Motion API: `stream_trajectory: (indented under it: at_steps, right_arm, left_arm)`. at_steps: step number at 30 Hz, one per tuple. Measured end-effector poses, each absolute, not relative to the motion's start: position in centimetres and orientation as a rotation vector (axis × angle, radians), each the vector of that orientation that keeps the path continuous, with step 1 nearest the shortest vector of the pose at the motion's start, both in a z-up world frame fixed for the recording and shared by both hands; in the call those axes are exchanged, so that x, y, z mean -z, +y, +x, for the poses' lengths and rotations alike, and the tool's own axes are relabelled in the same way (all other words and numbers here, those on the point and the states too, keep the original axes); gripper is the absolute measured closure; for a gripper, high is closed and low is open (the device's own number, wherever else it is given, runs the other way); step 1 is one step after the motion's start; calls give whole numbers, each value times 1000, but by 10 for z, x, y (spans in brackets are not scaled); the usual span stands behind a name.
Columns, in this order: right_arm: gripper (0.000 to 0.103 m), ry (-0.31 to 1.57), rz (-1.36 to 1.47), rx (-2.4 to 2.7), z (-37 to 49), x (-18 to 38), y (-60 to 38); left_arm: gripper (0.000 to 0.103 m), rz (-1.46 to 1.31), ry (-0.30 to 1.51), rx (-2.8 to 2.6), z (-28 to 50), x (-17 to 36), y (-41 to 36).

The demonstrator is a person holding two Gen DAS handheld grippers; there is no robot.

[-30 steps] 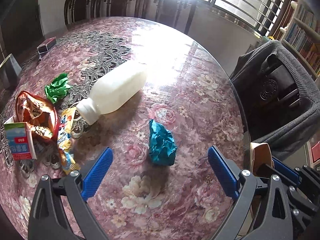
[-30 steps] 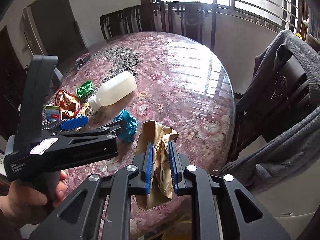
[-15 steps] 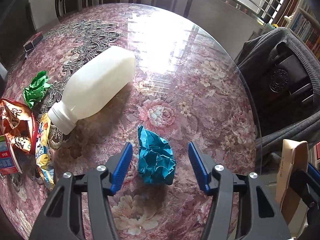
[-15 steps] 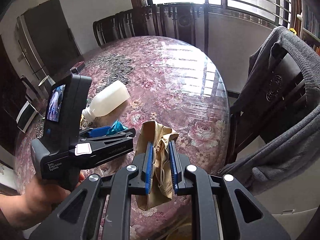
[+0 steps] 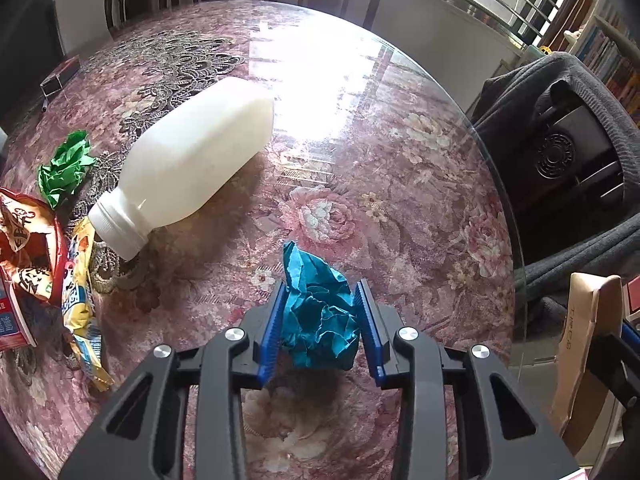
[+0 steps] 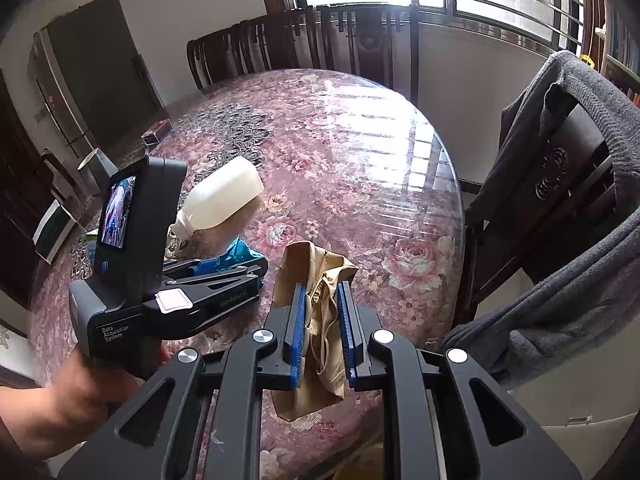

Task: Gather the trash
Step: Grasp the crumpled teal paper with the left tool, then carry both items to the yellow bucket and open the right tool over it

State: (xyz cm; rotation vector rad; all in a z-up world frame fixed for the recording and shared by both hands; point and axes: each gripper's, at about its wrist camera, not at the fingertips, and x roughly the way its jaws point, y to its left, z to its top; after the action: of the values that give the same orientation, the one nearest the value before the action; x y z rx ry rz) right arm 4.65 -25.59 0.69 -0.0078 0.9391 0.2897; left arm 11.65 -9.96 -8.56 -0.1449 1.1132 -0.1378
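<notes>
A crumpled teal paper ball (image 5: 316, 320) lies on the floral table near its right edge. My left gripper (image 5: 320, 286) points down over it. Its jaws are closing, and both blue pads touch the ball's sides. The right wrist view shows the same gripper (image 6: 224, 268) with a hand around its grip, and teal paper (image 6: 236, 254) poking out past the fingers. My right gripper (image 6: 321, 286) is shut on the rim of a brown paper bag (image 6: 304, 256), held just off the table's near edge. That bag (image 5: 580, 340) shows at the right of the left wrist view.
A white plastic bottle (image 5: 192, 168) lies on its side left of the ball. Beyond it are a green paper wad (image 5: 64, 168), a red snack bag (image 5: 28, 240), a yellow wrapper (image 5: 80, 312) and a carton (image 5: 10, 324). A chair draped in grey cloth (image 5: 580, 120) stands beside the table edge (image 5: 508, 240).
My left gripper came down over the teal paper ball and its wide-open jaws narrowed until the pads reached the ball's sides. The right gripper kept still, holding the bag.
</notes>
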Motion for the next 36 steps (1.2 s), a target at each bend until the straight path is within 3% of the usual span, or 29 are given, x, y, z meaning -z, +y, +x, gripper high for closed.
stream_trajectory:
  at_steps: [18, 36]
  right_arm:
    - [87, 892, 31, -231, 8, -23, -251]
    - [86, 932, 174, 176, -177, -5, -311]
  left_arm:
    - [67, -119, 1060, 283, 56, 36, -81]
    - [67, 98, 1086, 781, -85, 27, -191]
